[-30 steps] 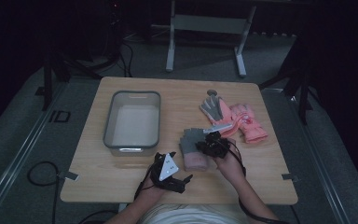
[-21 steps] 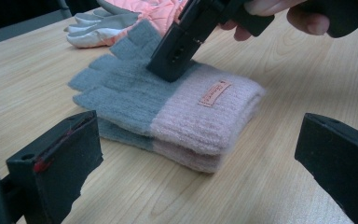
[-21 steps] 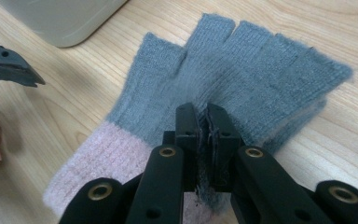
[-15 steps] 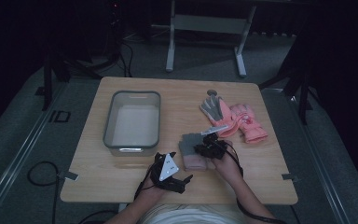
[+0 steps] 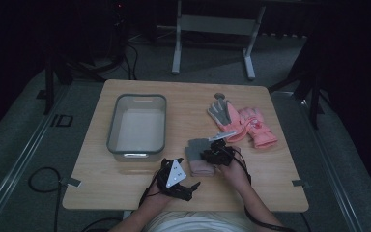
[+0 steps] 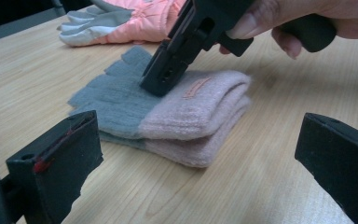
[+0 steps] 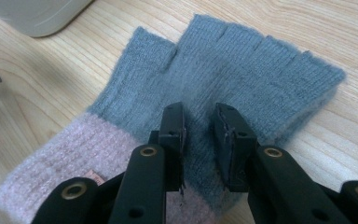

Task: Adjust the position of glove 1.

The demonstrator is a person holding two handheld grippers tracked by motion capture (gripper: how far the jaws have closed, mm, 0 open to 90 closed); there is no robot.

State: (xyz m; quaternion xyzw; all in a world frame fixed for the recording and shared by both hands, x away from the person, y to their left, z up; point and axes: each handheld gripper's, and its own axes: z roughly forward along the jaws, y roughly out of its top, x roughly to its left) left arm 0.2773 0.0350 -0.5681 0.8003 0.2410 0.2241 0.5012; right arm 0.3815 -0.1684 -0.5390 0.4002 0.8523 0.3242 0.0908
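Two pink ski gloves (image 5: 245,124) lie behind the knit gloves (image 5: 200,156) — grey tub (image 5: 137,125) alongside.

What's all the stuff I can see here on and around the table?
Table: one, light wood, centre.
Tub: one, grey, left side of the table.
Knit gloves: a stacked pair, grey with pink cuffs, near the front edge.
Padded gloves: two, pink with grey palms, right side.
Metal frame: one, grey, on the floor beyond the table.
Left tool: one, black, jaws wide apart, near the front edge.
Right tool: one, black, jaws slightly apart, tips on the knit gloves.
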